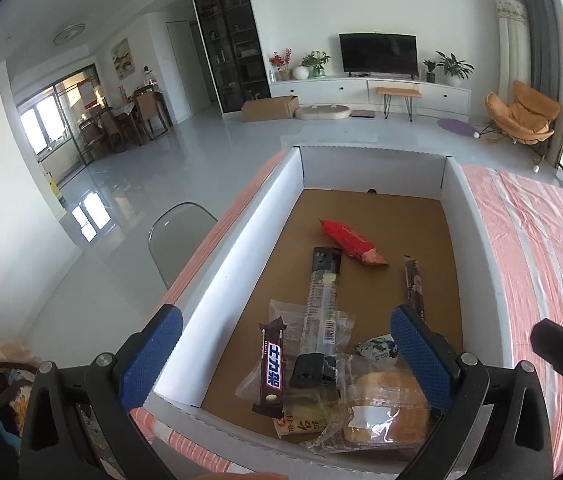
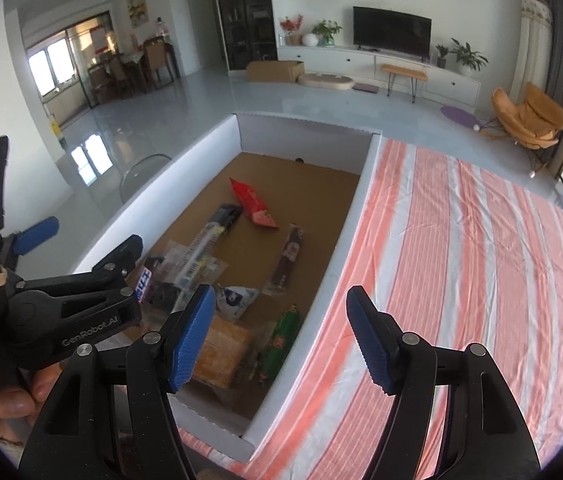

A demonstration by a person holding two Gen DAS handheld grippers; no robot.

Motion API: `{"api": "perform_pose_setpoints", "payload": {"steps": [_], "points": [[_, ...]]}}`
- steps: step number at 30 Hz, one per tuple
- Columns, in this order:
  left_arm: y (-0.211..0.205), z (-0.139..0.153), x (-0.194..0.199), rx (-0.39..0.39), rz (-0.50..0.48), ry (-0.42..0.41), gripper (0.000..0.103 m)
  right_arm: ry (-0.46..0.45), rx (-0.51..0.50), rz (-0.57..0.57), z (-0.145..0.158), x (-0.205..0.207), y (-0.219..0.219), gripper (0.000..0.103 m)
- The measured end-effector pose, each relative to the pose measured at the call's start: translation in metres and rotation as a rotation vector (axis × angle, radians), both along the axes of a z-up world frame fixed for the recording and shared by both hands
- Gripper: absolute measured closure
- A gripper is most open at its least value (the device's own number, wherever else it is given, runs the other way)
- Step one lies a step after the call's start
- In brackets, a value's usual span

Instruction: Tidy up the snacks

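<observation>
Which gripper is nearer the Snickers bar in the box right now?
Left. The left gripper hangs open right over the Snickers bar in the box; the right gripper is open, straddling the box's right wall, further off.

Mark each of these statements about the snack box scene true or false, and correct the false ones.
1. The red snack packet lies inside the white-walled cardboard box. True.
2. The left gripper is shut on the dark brown chocolate bar. False: its jaws are open and hold nothing.
3. The box stands on a pink and white striped cloth. True.
4. The right gripper holds the red packet. False: its jaws are open and empty.
5. The striped cloth beside the box is covered with snacks. False: no snacks show on it.
</observation>
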State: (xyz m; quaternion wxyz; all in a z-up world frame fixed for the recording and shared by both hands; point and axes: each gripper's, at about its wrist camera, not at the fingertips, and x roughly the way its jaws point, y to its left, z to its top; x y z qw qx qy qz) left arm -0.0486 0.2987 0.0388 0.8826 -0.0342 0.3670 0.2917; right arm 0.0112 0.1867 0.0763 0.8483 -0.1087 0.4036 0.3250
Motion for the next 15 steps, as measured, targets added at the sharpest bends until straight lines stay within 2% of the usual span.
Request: {"api": "perform_pose_setpoints", "payload": {"steps": [8,12,15], "points": [[0.0017,-0.0013,-0.0001,-0.038,-0.022,-0.008,0.000,0.001,-0.015,-0.010,-0.0061,0.0024,0.0046,0.031],[0.0023,-0.0070,0.0013,-0.090,-0.054,0.000,0.000,0.014,-0.010,-0.016,-0.0108,0.0040,0.0047,0.031],[-0.0050,-0.0065,0.0007,-0.065,-0.071,0.007,0.000,0.018,-0.001,-0.016,-0.0104,0.0029,0.0038,0.031]]}}
